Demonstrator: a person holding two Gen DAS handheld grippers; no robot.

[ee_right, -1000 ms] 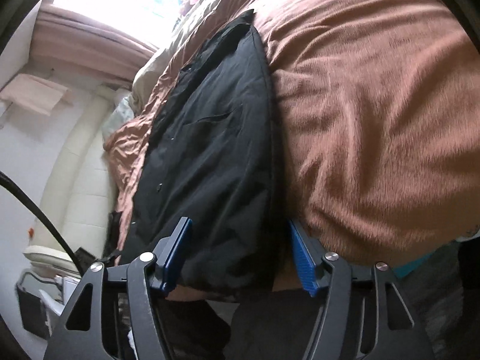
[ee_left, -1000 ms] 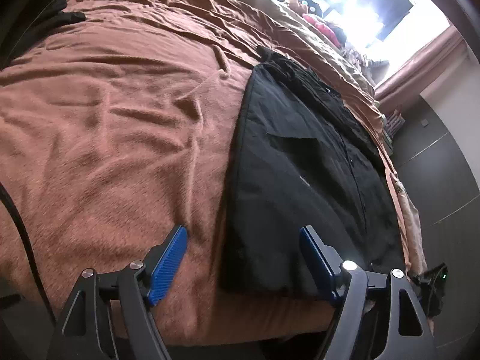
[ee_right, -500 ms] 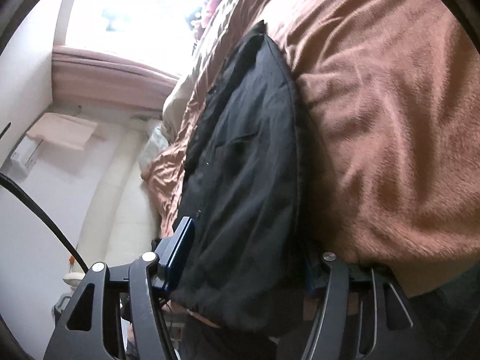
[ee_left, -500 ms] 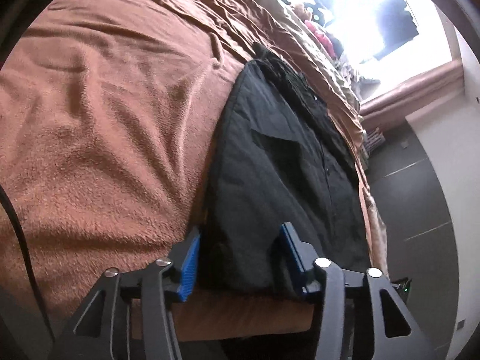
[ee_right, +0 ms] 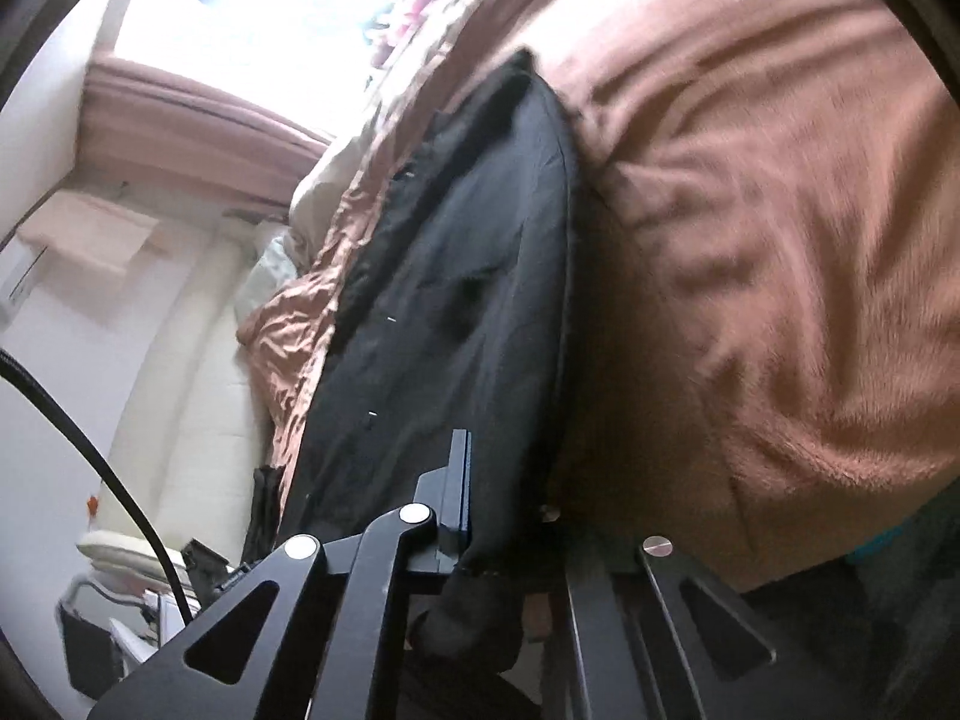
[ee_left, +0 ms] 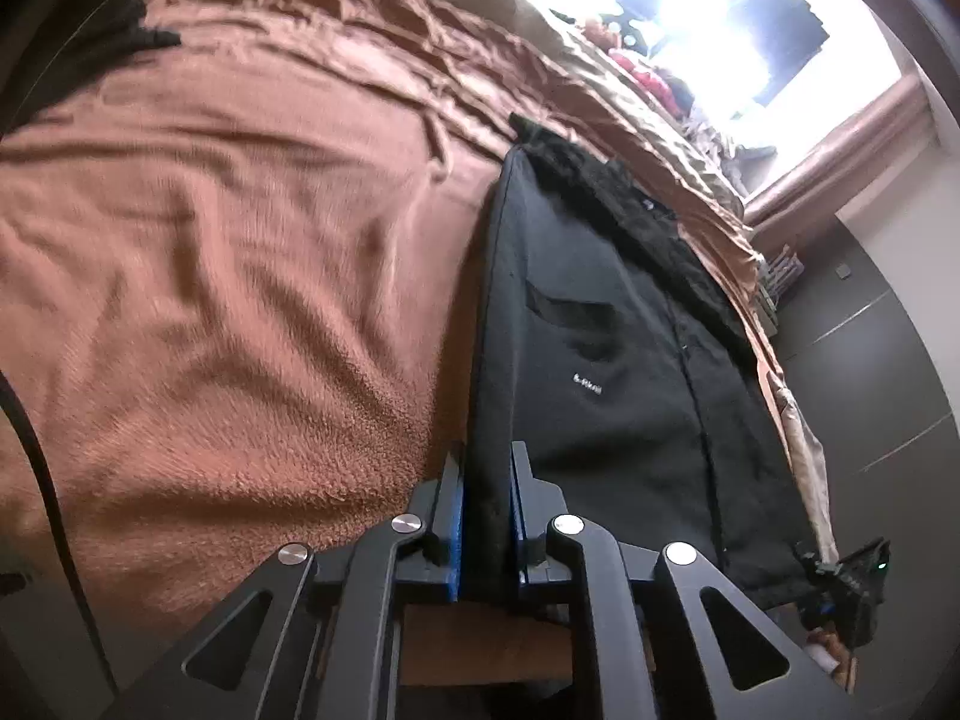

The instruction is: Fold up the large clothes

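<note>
Jacket (ee_left: 612, 372) lies ahead of my tongs on the bed (ee_left: 228, 276); left tongs (ee_left: 486, 516) are closing on its near hem, right tongs (ee_right: 504, 516) clamp the other corner. Soft, floppy, probably heavy.

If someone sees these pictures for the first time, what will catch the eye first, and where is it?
First comes the black jacket, lying long and narrow on the brown blanket that covers the bed. Next, the left gripper is closing on the jacket's near edge with the cloth pinched between its blue pads, and the right gripper is shut on the same near edge. Behind them, a very bright window glares beyond the far end of the bed.
</note>
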